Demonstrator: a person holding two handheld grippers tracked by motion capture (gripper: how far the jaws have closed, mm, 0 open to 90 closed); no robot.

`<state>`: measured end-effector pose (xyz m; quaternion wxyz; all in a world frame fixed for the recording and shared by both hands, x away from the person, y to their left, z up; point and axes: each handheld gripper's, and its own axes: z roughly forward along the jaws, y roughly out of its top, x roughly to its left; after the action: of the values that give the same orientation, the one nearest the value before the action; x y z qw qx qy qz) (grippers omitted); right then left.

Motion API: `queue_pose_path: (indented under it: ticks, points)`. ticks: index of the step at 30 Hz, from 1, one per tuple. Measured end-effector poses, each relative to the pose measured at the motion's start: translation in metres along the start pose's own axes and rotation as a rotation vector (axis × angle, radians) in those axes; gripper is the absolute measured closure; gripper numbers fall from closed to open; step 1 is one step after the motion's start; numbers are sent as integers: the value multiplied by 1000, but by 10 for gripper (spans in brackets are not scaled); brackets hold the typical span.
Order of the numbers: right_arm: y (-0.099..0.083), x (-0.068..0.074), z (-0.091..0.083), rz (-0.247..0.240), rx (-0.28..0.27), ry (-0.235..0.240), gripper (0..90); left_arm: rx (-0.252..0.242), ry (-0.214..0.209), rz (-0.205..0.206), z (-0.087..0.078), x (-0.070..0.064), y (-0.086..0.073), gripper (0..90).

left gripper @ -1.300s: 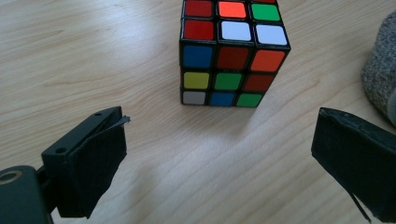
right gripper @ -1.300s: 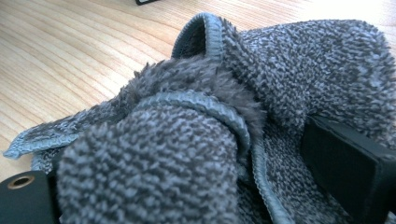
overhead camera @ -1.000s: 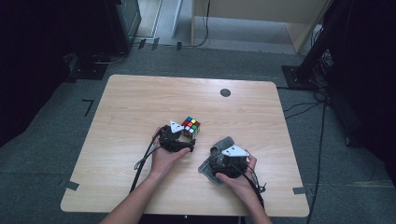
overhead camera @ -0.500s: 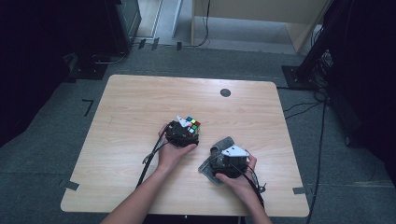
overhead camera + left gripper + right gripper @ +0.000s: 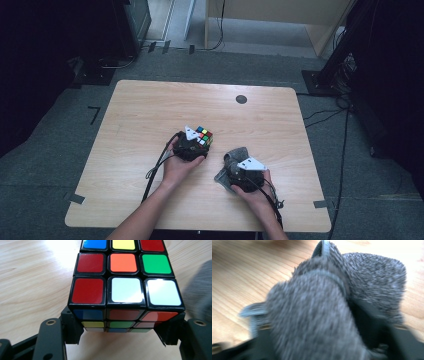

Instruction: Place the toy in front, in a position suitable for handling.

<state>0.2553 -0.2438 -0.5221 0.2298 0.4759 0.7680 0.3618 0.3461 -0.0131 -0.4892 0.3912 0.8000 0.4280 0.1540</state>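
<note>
Left gripper (image 5: 199,139): the jaws are clamped on the multicoloured plastic puzzle cube with black edges (image 5: 125,285). In the left gripper view, one black jaw presses each lower side face of the cube, and the cube projects forward from between them. The face turned toward the camera shows, nearest the jaws, a row of red, white and white tiles; beyond it a row of red, orange and green; beyond that blue, yellow and red. In the high view the cube (image 5: 203,135) sits directly ahead of this gripper, just past the grey three-cornered plate on its top. Whether the cube rests on the light wood-grain table (image 5: 150,115) or is held slightly above it cannot be determined.

Right gripper (image 5: 235,165): the jaws are closed on the grey fuzzy cloth (image 5: 324,310). In the right gripper view the cloth is bunched between and over the jaws and hides most of them; a flat hemmed edge stands up at its far end. The view is blurred. In the high view the cloth (image 5: 234,156) lies ahead of and beneath this gripper, spreading onto the table on the side facing the left gripper.

Relative position: the cloth is near the cube, to the right of the left gripper, as its grey edge (image 5: 200,290) confirms in the left gripper view. Contact between the two is not visible.
</note>
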Motion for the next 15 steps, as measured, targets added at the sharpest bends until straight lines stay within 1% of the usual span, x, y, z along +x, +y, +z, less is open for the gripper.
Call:
queue_pose_path:
  ticks: [1, 2, 4, 5, 6, 7, 8, 9, 10, 11, 12, 13, 14, 15]
  points:
    - [0, 0, 0, 0, 0, 0, 514, 0, 0, 0, 0, 0, 0, 342]
    - [0, 2, 0, -10, -4, -12, 580, -5, -12, -9, -7, 1, -2, 342]
    - [0, 5, -2, -40, -21, -34, 684, -14, -21, -8, -21, 3, -8, 343]
    - [0, 5, -2, -40, -21, -34, 684, -15, -22, 0, -27, 4, -11, 343]
    - [1, 5, -3, -34, -25, -25, 700, -16, -24, 4, -33, 4, -14, 343]
    - [5, 3, -8, -2, -46, 11, 715, -17, -22, 26, -43, 5, -21, 343]
    - [5, 3, -8, -2, -46, 11, 715, -17, -22, 26, -43, 5, -21, 343]
    - [7, 2, -11, 10, -62, 21, 718, -17, -20, 40, -47, 5, -25, 343]
    - [16, 0, -19, 20, -97, 44, 718, -26, -25, 57, -55, 6, -31, 343]
    - [21, -1, -23, 24, -117, 60, 717, -33, -38, 62, -58, 6, -34, 343]
    - [21, -1, -23, 24, -117, 60, 717, -33, -38, 62, -58, 6, -34, 344]
    - [26, -1, -27, 27, -131, 75, 716, -43, -56, 62, -61, 7, -36, 344]
    - [37, 1, -33, 30, -150, 114, 714, -65, -90, 83, -67, 7, -40, 344]
    - [37, 1, -33, 30, -150, 114, 714, -65, -90, 83, -67, 7, -40, 343]
